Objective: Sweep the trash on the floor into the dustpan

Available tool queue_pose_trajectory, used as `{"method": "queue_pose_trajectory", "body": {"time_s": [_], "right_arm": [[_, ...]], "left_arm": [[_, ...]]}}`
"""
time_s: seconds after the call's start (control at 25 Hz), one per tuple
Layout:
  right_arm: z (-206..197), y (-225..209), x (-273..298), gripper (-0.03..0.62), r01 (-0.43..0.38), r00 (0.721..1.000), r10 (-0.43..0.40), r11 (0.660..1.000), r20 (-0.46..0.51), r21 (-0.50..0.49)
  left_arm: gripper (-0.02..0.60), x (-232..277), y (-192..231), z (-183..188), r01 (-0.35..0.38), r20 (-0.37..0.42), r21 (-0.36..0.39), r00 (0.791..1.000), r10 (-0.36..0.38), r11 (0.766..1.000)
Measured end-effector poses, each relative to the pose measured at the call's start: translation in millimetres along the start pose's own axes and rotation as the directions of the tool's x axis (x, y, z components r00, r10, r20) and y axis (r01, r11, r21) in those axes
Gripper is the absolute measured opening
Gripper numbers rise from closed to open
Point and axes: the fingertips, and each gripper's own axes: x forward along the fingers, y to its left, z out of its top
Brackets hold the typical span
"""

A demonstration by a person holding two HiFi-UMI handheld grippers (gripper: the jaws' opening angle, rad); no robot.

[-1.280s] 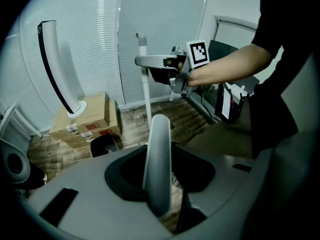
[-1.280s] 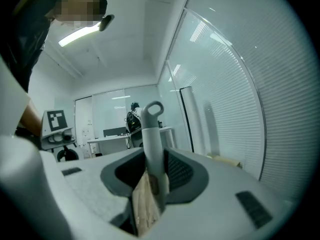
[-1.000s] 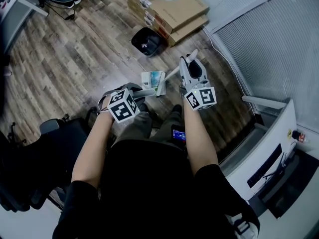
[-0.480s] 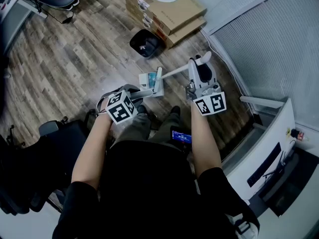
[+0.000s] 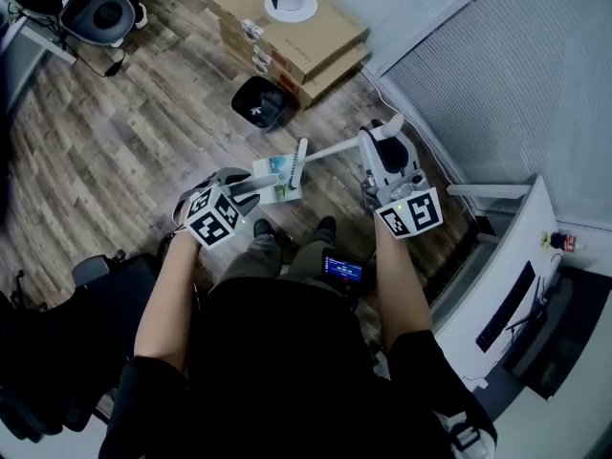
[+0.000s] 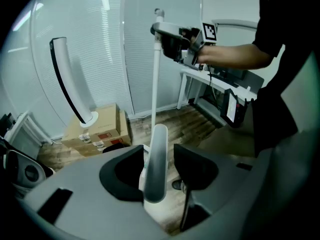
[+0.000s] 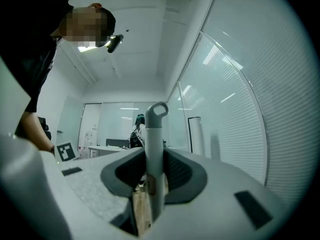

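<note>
While jaws of left hand-held gripper (image 5: pixel 239 189) are opening, curved grey-white dustpan handle (image 6: pixel 156 159) stands between them, with gap at right pad. White plastic dustpan (image 5: pixel 273 182) just ahead of that gripper, above wood-plank floor (image 5: pixel 115 132). Teal-and-white trash (image 5: pixel 280 167) lies inside dustpan. White long-poled broom (image 5: pixel 335 148) has head at dustpan's right edge. Right of dustpan, right hand-held gripper (image 5: pixel 384 143) clamped on broom pole near looped end.
</note>
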Motion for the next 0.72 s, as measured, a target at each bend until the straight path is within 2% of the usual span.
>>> {"method": "queue_pose_trajectory", "body": {"time_s": [0.08,0.16,0.24,0.28,0.32,0.44,0.52,0.64,0.68,0.72], "right_arm": [[10.6,-3.9,-9.3,0.104,0.008,1.000,-0.008,1.000,-0.006,0.003],[23.7,-8.5,-20.7,0.106,0.020,1.000,-0.020,1.000,0.000,0.020],[39.1,-13.3,-32.8,0.106,0.040,0.999,-0.040,0.999,0.010,0.037],[47.5,-14.7,-39.0,0.106,0.047,0.999,-0.048,0.998,0.016,0.042],[56.2,-15.6,-45.1,0.106,0.053,0.998,-0.054,0.998,0.025,0.044],[82.4,-17.1,-64.0,0.106,0.075,0.994,-0.079,0.996,0.071,0.052],[95.0,-16.6,-77.1,0.106,0.084,0.992,-0.090,0.994,0.083,0.074],[102.5,-10.7,-96.6,0.106,0.101,0.994,-0.103,0.993,0.035,0.067],[103.1,-8.5,-103.3,0.106,0.117,0.993,-0.118,0.992,0.014,0.054],[102.9,-5.9,-110.4,0.106,0.137,0.991,-0.137,0.990,-0.003,0.038]], "left_arm": [[0.183,-19.0,5.8,16.5,-0.023,0.074,-0.013,0.997,0.023,1.000],[0.179,-44.7,14.9,38.1,-0.052,0.179,-0.047,0.982,0.059,0.998],[0.170,-74.5,24.3,63.1,-0.086,0.307,-0.090,0.945,0.110,0.992],[0.163,-90.2,28.3,76.8,-0.106,0.378,-0.112,0.915,0.141,0.988],[0.149,-105.7,31.8,91.0,-0.129,0.448,-0.131,0.877,0.175,0.983],[0.123,-146.3,38.8,129.9,-0.161,0.626,-0.195,0.739,0.249,0.967],[0.117,-169.2,39.1,151.3,-0.139,0.710,-0.252,0.646,0.281,0.958],[0.089,-196.6,38.0,175.3,-0.063,0.803,-0.350,0.494,0.334,0.935],[0.088,-201.8,38.4,179.4,-0.039,0.817,-0.377,0.457,0.352,0.925],[0.086,-204.7,38.7,181.3,-0.028,0.821,-0.399,0.433,0.371,0.916]]}}
